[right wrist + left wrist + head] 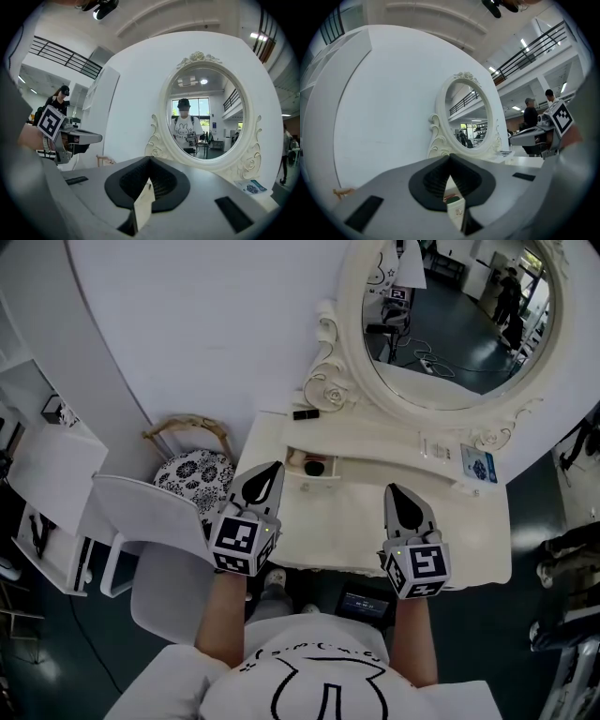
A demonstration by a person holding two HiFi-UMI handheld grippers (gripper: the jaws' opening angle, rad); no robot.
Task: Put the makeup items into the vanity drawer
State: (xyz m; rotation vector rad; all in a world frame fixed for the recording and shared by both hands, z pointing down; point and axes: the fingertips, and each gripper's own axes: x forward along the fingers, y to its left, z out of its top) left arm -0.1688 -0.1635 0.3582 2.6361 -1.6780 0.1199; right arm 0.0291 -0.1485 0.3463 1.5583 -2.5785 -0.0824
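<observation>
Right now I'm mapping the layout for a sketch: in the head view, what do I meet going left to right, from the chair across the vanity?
From the left: patterned cushion → left gripper → open drawer → right gripper → blue-printed card.

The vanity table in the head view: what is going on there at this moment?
A person stands at the white vanity with a two-jaw tool in each hand. The left tool and the right tool are both shut and empty, and point toward the mirror. The small drawer is open, with makeup items in it. One black item lies by the mirror's left foot, not yet put away.
</observation>
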